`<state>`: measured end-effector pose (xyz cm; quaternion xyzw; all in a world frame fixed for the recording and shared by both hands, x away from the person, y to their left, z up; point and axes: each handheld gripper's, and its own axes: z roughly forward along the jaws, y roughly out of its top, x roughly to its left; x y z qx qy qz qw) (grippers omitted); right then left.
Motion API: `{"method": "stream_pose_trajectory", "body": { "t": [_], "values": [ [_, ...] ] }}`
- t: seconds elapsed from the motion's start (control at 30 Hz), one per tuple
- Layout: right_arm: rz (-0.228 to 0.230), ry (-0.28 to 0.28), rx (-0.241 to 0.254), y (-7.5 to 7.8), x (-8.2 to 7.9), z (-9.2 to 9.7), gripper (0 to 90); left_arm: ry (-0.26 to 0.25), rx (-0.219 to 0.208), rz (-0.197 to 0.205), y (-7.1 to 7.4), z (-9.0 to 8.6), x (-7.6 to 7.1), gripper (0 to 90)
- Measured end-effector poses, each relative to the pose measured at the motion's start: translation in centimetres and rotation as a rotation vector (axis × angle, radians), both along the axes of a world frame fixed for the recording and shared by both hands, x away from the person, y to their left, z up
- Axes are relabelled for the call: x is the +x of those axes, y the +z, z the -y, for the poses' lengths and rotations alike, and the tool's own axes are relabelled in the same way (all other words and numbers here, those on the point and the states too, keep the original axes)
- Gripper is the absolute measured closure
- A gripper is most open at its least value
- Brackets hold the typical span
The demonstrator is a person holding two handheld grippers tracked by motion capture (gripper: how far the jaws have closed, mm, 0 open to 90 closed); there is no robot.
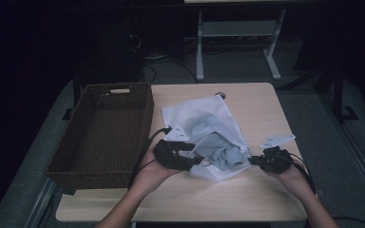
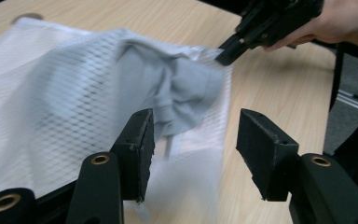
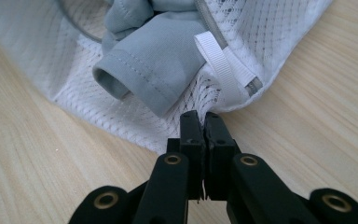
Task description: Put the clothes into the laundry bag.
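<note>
A white mesh laundry bag (image 1: pixel 195 111) lies in the middle of the wooden table (image 1: pixel 247 194), and a pale grey garment (image 1: pixel 221 147) bulges out of its near opening. In the right gripper view my right gripper (image 3: pixel 204 116) is shut on the bag's (image 3: pixel 135 123) mesh edge, just below the garment's cuff (image 3: pixel 135 79) and a white ribbon loop (image 3: pixel 219 65). It holds the bag's near right corner (image 1: pixel 253 160). My left gripper (image 2: pixel 196 149) stands open at the bag's near left side (image 1: pixel 197 160). The blurred mesh edge (image 2: pixel 200 154) hangs between its jaws, and the pads do not press on it.
A brown wicker basket (image 1: pixel 102 137) with nothing in it stands on the table's left side, close to the bag. The far right and near parts of the tabletop are bare wood. Beyond the table are a dark floor and a white desk frame (image 1: pixel 199 42).
</note>
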<state>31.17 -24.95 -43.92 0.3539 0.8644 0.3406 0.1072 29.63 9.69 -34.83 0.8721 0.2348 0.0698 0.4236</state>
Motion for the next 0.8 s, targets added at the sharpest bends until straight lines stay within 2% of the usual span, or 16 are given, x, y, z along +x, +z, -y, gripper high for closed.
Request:
{"method": "stream_pose_trajectory", "body": {
  "t": [0.07,0.17,0.3,0.33,0.37,0.4,0.47,0.5,0.53,0.57,0.63,0.67,0.7,0.73,0.77,0.8],
  "values": [
    [-0.004,0.007,0.013,0.1,-0.1,-0.2,87.4,0.013,-0.017,-0.004,0.1,-0.6,-0.1,45.9],
    [-0.009,0.017,0.041,0.3,-0.3,-0.5,87.4,-0.003,-0.023,-0.008,-0.2,0.0,0.1,46.0],
    [-0.011,0.054,0.07,0.5,-1.7,-1.5,87.4,-0.079,-0.012,-0.035,-2.4,3.4,0.5,46.2],
    [-0.011,0.054,0.07,0.5,-1.7,-1.5,87.4,-0.079,-0.012,-0.035,-2.4,3.4,0.5,46.1],
    [-0.013,0.073,0.067,0.4,-2.0,-1.8,87.4,-0.104,-0.003,-0.051,-3.4,4.8,0.8,46.1],
    [-0.011,0.08,0.065,0.4,-2.1,-1.9,87.4,-0.104,-0.003,-0.051,-3.4,4.8,0.8,46.0],
    [-0.015,0.086,0.067,0.5,-2.1,-2.1,87.4,-0.133,0.008,-0.066,-4.9,6.9,1.3,45.0],
    [-0.015,0.086,0.067,0.5,-2.1,-2.1,87.4,-0.133,0.008,-0.066,-4.9,6.9,1.3,44.3],
    [-0.01,0.093,0.067,0.5,-2.1,-2.1,87.4,-0.144,0.02,-0.073,-6.0,8.3,1.7,44.1],
    [-0.01,0.093,0.067,0.5,-2.1,-2.1,87.4,-0.144,0.02,-0.073,-6.0,8.3,1.7,43.8],
    [-0.009,0.096,0.066,0.5,-2.2,-2.1,87.4,-0.149,0.043,-0.083,-7.2,9.6,2.1,43.6],
    [-0.006,0.095,0.064,0.6,-2.2,-2.0,87.4,-0.144,0.076,-0.075,-8.4,10.6,2.6,45.1],
    [-0.006,0.095,0.064,0.6,-2.2,-2.0,87.4,-0.144,0.076,-0.075,-8.4,10.6,2.6,51.1],
    [-0.007,0.093,0.065,0.6,-2.2,-1.9,87.4,-0.133,0.097,-0.065,-9.0,10.9,2.8,51.1],
    [-0.006,0.092,0.065,0.6,-2.2,-1.8,87.4,-0.121,0.113,-0.056,-9.5,11.2,3.0,58.8],
    [-0.007,0.091,0.063,0.5,-2.1,-1.7,87.4,-0.103,0.134,-0.054,-10.4,11.4,3.6,78.3]
  ]
}}
